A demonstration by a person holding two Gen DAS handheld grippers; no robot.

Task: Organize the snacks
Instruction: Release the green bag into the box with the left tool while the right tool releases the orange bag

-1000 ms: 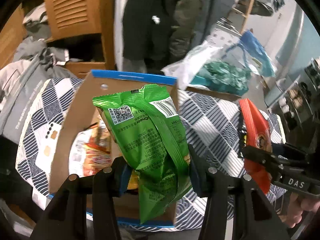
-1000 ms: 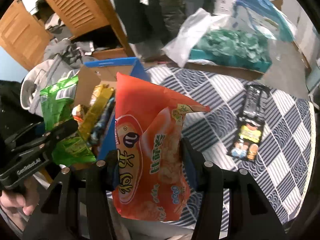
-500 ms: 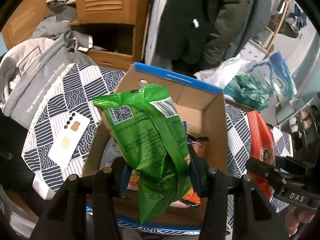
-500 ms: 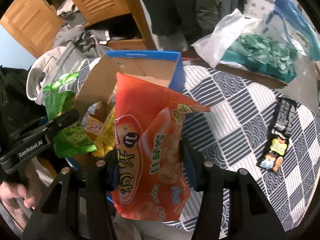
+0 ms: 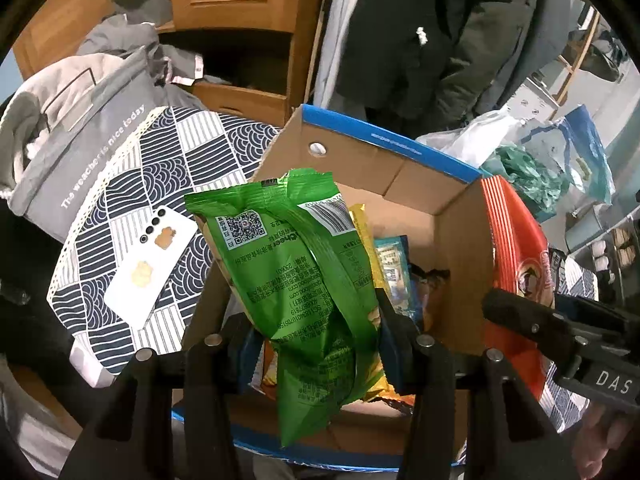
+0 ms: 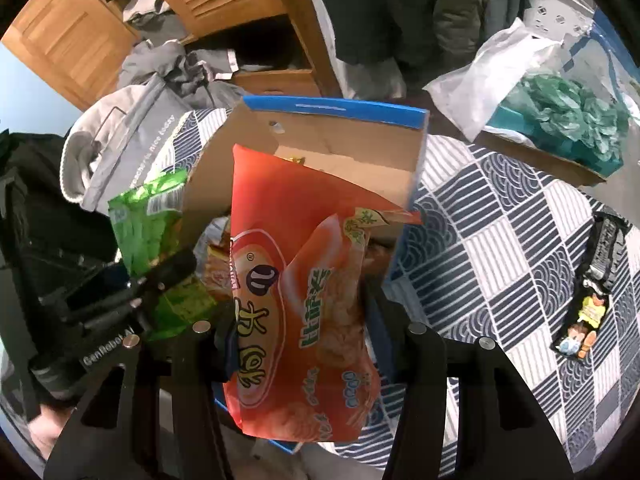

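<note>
Left hand-held gripper (image 5: 316, 344) pinches the green snack bag (image 5: 296, 280) right over the open cardboard box (image 5: 360, 160), whose blue-edged walls rise close on every side. Right hand-held gripper (image 6: 304, 344) clamps the orange snack bag (image 6: 296, 300) above the box's right wall; patterned desk (image 6: 500, 248) lies open beyond, black packet (image 6: 596, 280) well apart.

Green snack bag (image 5: 304, 280) glossy plastic film; box (image 5: 400, 176) matt cardboard; tablecloth (image 6: 500, 248) patterned fabric.
</note>
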